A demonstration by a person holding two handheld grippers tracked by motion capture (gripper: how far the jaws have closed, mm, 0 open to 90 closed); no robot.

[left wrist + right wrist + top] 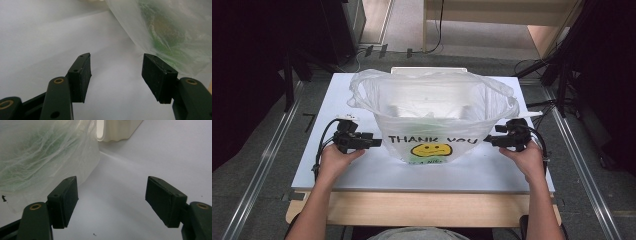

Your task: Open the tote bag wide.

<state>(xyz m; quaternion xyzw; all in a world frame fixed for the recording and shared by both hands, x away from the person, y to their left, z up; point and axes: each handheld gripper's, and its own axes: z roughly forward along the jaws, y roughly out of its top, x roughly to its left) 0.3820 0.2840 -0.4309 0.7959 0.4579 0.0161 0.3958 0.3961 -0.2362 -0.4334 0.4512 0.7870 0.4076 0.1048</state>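
You had both the left gripper (377, 143) and right gripper (488, 140) spread apart and empty beside the plastic bag (432, 117), so closing squarely on its sides would have served best.

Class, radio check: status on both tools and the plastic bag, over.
Left tool open, right tool open, both empty. Plastic bag standing open between them, untouched. White container behind bag; nothing blocking.

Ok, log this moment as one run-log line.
left tool: open, beside plastic bag | right tool: open, beside bag | bag: upright on white table, mouth open | held: nothing
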